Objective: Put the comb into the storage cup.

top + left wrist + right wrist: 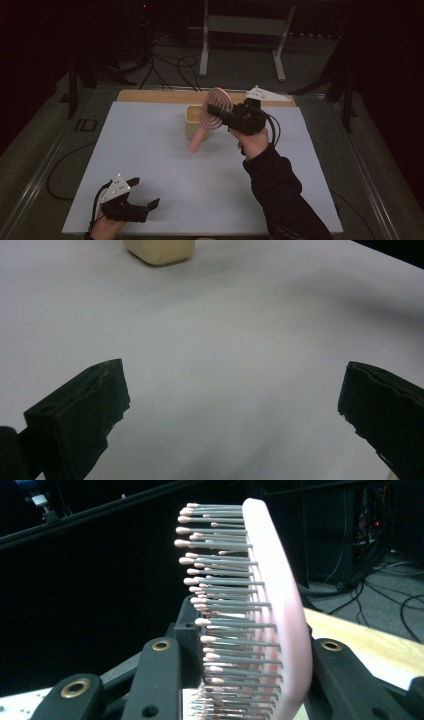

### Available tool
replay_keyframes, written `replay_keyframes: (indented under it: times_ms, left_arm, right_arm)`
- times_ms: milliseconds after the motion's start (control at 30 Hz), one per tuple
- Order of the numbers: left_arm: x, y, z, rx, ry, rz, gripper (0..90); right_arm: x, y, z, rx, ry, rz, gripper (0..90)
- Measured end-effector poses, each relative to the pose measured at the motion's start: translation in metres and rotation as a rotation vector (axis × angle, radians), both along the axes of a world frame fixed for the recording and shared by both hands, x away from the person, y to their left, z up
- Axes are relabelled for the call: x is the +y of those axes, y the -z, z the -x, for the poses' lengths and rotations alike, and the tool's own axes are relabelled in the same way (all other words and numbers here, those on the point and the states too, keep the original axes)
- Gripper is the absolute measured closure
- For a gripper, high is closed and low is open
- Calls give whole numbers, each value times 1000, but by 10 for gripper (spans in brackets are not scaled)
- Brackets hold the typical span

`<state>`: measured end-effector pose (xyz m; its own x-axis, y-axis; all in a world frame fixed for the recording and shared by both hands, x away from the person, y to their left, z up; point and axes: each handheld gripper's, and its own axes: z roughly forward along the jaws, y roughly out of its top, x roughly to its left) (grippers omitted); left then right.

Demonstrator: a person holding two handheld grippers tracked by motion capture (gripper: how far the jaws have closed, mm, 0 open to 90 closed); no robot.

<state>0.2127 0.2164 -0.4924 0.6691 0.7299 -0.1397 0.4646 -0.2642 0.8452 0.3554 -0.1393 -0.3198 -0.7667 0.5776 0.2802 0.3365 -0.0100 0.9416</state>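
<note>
A pink round hairbrush (218, 101) with grey pink-tipped bristles (225, 605) is held up over the far middle of the white table top (150, 160). My right gripper (214, 111) is shut on its head, one black jaw on each side (250, 680). The pink handle (196, 142) slants down and left, passing in front of a cream container (191, 125); I cannot tell whether they touch. Low over the near left corner, my left gripper (146, 191) stands open, nothing between its jaws (235, 390). The cream container (160, 251) lies far ahead of it.
A wooden strip (150, 95) runs along the table's far edge. Behind it on the floor are a metal stand (205, 50) and loose cables (170, 65). The person's dark sleeve (280, 195) crosses the near right of the table.
</note>
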Motion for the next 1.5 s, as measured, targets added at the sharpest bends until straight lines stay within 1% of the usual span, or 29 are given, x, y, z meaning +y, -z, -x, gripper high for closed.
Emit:
replay_keyframes:
  times_ms: [33, 133, 267, 333, 467, 600, 667, 800, 833, 867, 967, 1100, 1233, 1267, 1333, 1500]
  left_arm:
    - [0, 0, 0, -3, 2, -5, 2]
    - [0, -1, 0, -6, -1, 5, 2]
    - [0, -1, 0, -8, 0, 7, 2]
    - [1, -2, 0, -12, 1, 9, 2]
    - [1, -2, 0, -14, 2, 12, 2]
    - [3, -2, 0, -8, -1, 21, 2]
    - [2, -2, 0, -11, 2, 22, 2]
    - [2, -2, 0, -10, 1, 24, 2]
    - [2, -2, 0, -9, 4, 19, 3]
    - [2, -2, 0, -8, 5, 21, 3]
    - [2, -3, 1, -13, 1, 25, 2]
    - [3, -3, 0, -12, 1, 27, 3]
    - [3, -2, 1, -10, 3, 25, 2]
    - [3, -2, 0, -10, 3, 26, 2]
    - [3, -3, 1, -12, 2, 28, 2]
    - [3, -3, 2, -17, 3, 27, 2]
  right_arm:
    - [0, -2, -1, -4, 2, -1, 639]
    - [0, -8, -4, -15, 12, 1, 639]
    - [1, -13, -9, -22, 23, 2, 639]
    - [2, -16, -11, -33, 28, 5, 639]
    - [3, -19, -15, -37, 34, 10, 639]
    - [3, -21, -19, -43, 44, 15, 639]
    - [2, -22, -24, -37, 54, -1, 639]
    - [2, -24, -28, -46, 71, 5, 639]
    - [2, -24, -30, -48, 72, 4, 639]
    - [2, -25, -32, -50, 83, 10, 639]
    - [2, -26, -39, -55, 98, 6, 639]
    - [3, -26, -49, -48, 120, 3, 639]
    - [7, -26, -57, -58, 141, 12, 638]
    - [8, -25, -59, -66, 147, 12, 639]
    - [11, -23, -62, -81, 162, 20, 639]
    - [17, -16, -72, -86, 175, 45, 639]
